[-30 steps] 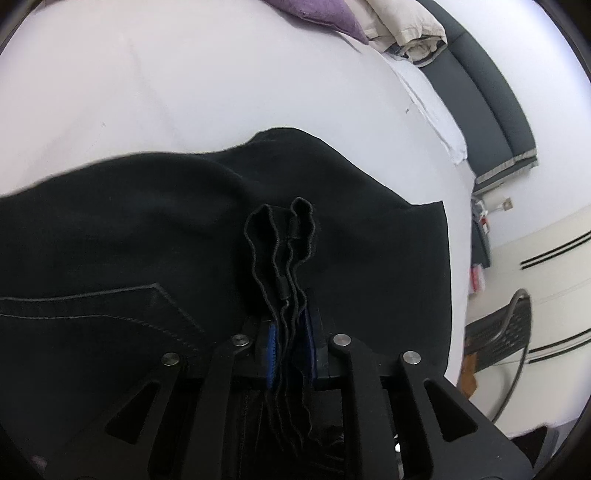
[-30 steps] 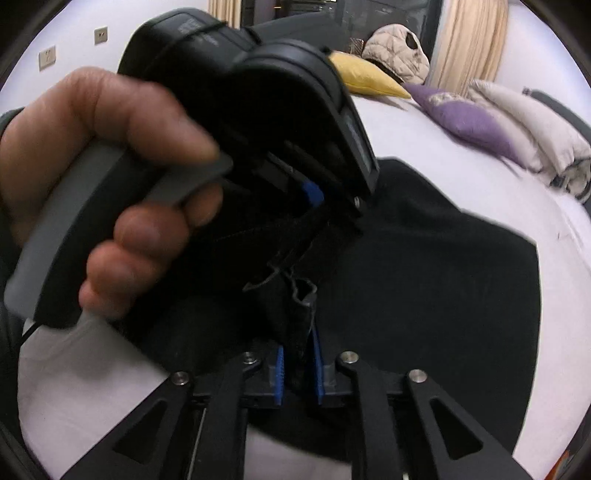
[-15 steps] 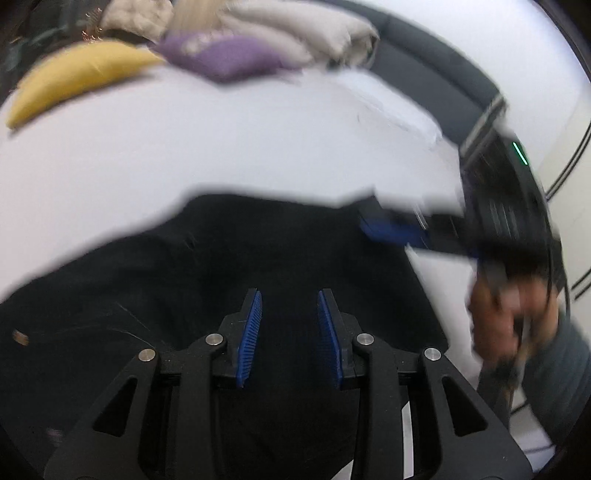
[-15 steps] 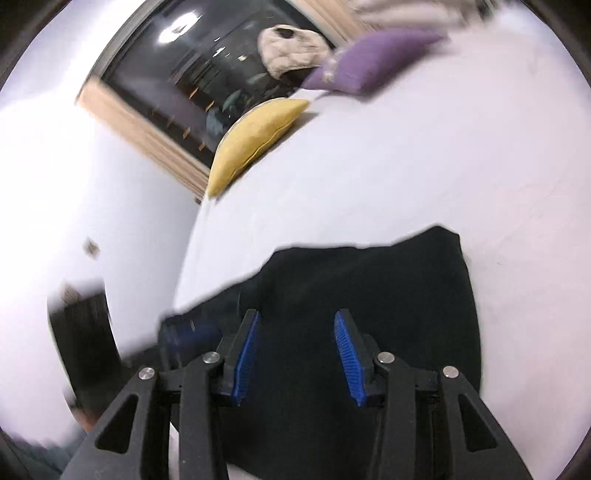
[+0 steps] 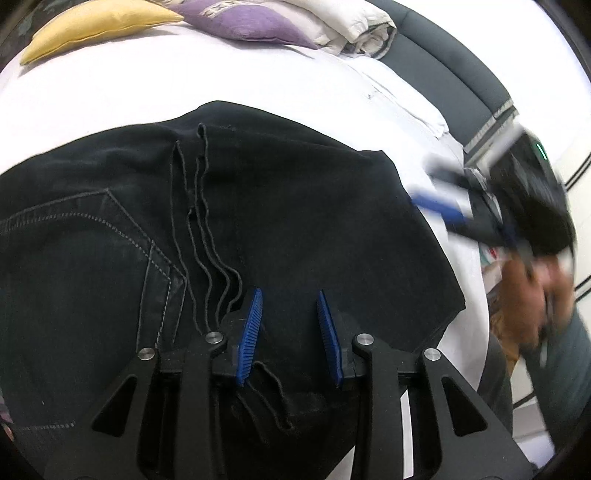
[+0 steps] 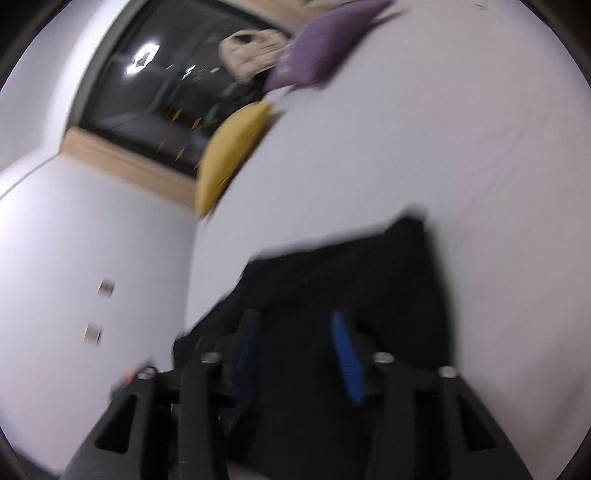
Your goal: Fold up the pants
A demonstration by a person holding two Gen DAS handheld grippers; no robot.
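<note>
Black jeans (image 5: pixel 295 206) lie folded on the bed (image 5: pixel 184 70); both tongs, left (image 5: pixel 289 334) and right (image 6: pixel 299 356), are apart and empty, so pat edges flat gently.

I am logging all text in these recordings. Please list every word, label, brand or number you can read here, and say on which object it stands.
There is no readable text in either view.
The black pants show only stitching, no label.
The purple pillow has a pale pattern, too blurred to read.
The right gripper shows a green light, no lettering.
The wall plates are blurred.
</note>
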